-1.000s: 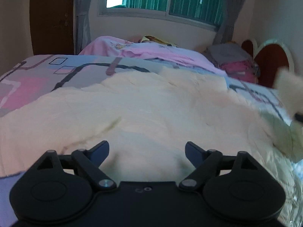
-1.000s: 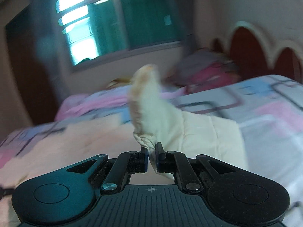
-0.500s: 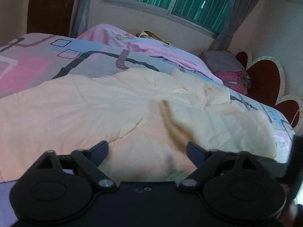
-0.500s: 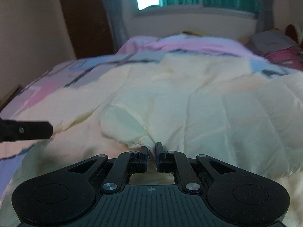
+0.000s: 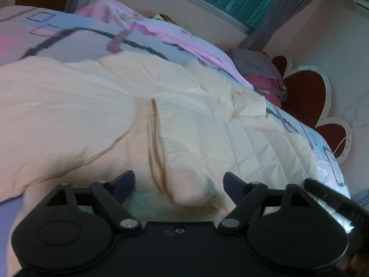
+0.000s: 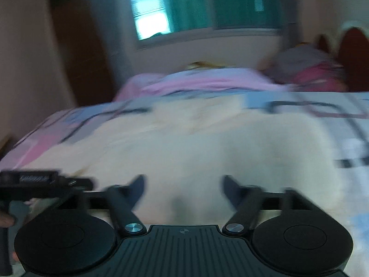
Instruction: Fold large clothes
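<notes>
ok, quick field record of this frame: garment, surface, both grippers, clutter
garment: cream quilted garment, spread on the bed, a raised crease near its middle
surface: bed, patterned sheet
left gripper: jaws just narrowed, apart, over the crease
right gripper: just opened, nothing gripped
clutter: pink blanket, folded clothes pile by the headboard

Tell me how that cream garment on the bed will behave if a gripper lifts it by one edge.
The cream garment will probably drape and sag, since it lies in soft creases and a raised fold. It looks thin and likely light for its spread. Its slightly shiny surface may slip from the left gripper, whose jaws stand apart around a fold without pressing it.
</notes>
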